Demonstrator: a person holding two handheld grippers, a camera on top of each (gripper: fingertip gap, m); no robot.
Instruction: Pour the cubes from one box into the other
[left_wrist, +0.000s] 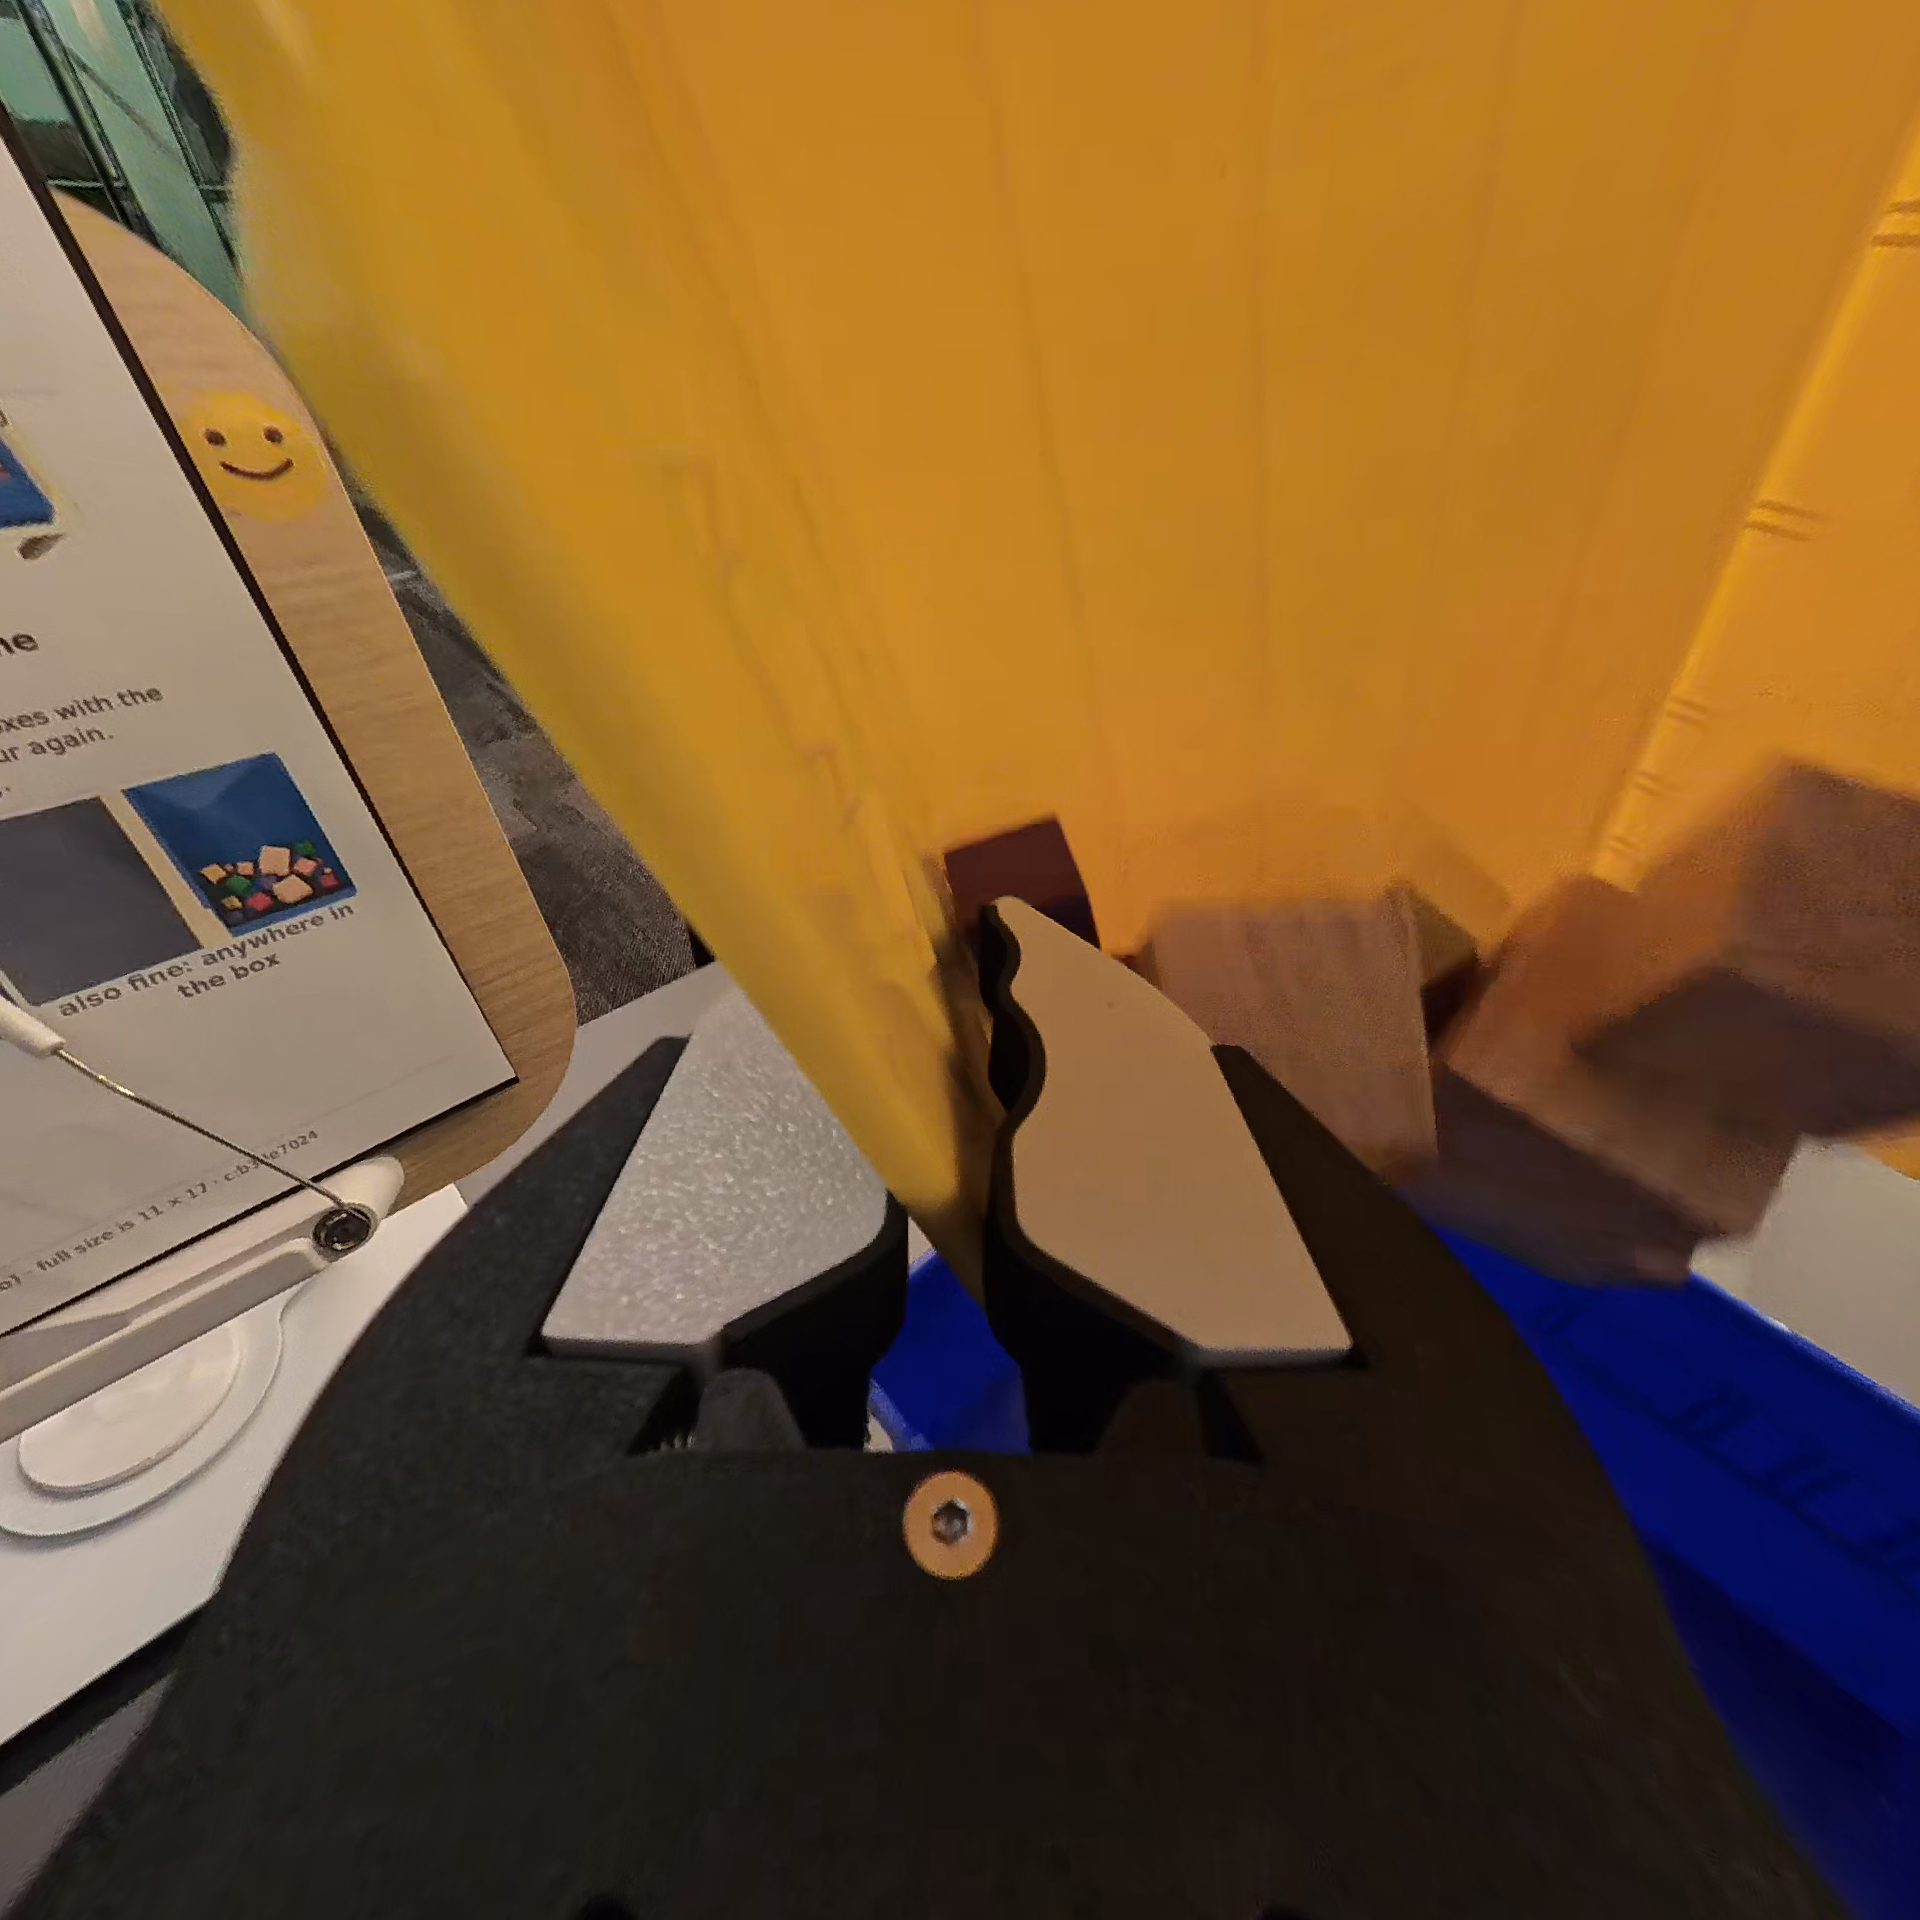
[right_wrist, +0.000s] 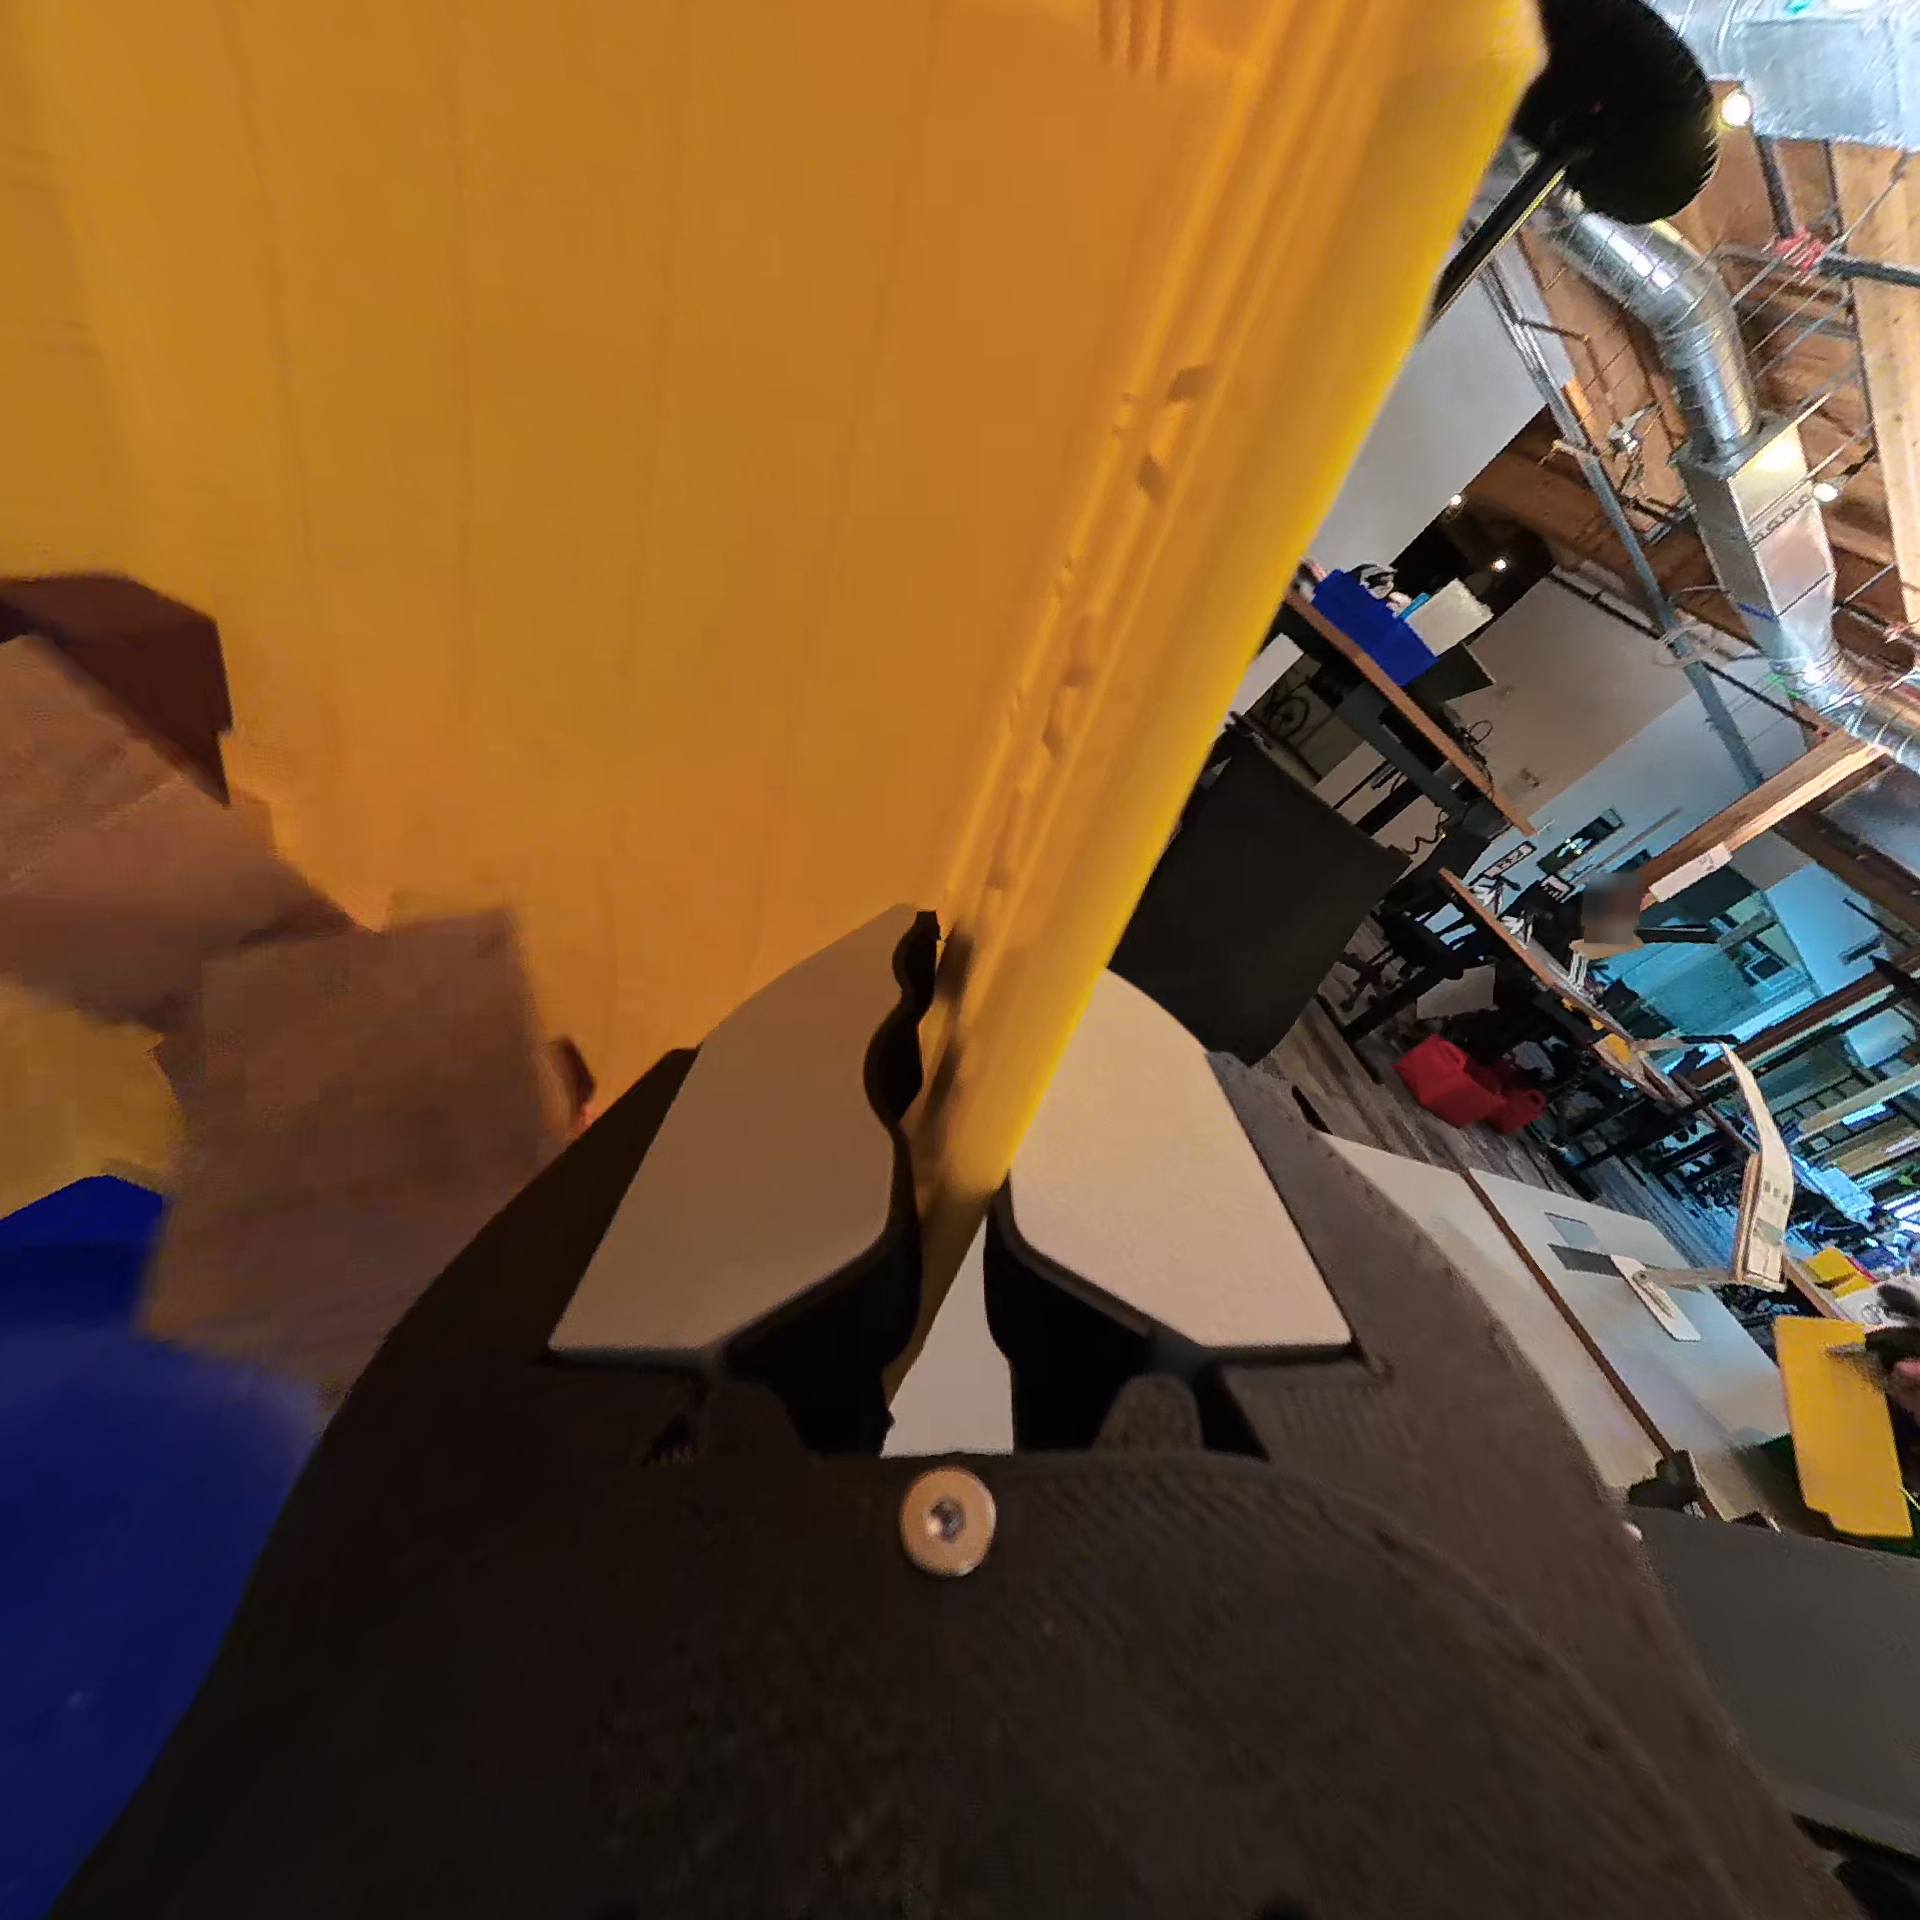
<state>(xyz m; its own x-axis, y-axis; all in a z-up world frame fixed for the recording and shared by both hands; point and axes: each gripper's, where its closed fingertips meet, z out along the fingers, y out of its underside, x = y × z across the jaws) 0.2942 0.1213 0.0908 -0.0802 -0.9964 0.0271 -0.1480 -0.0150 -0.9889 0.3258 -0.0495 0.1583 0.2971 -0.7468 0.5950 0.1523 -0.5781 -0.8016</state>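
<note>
A yellow box (left_wrist: 1039, 416) is tipped steeply and fills both views; it also shows in the right wrist view (right_wrist: 623, 416). My left gripper (left_wrist: 971, 1039) is shut on its left wall. My right gripper (right_wrist: 940, 1049) is shut on its right wall. Several wooden cubes (left_wrist: 1621, 1039), blurred by motion, slide out of the yellow box's lower edge over a blue box (left_wrist: 1714, 1455) below. In the right wrist view the cubes (right_wrist: 312, 1091) tumble at the left above the blue box (right_wrist: 114, 1507). A dark red cube (left_wrist: 1013, 862) sits just past my left fingertips.
An instruction sheet on a wooden stand (left_wrist: 260, 831) with a white base (left_wrist: 135, 1403) stands to the left. To the right are a white table (right_wrist: 1538, 1278), a yellow board (right_wrist: 1839, 1434), and a workshop with benches and red bins (right_wrist: 1455, 1081) farther off.
</note>
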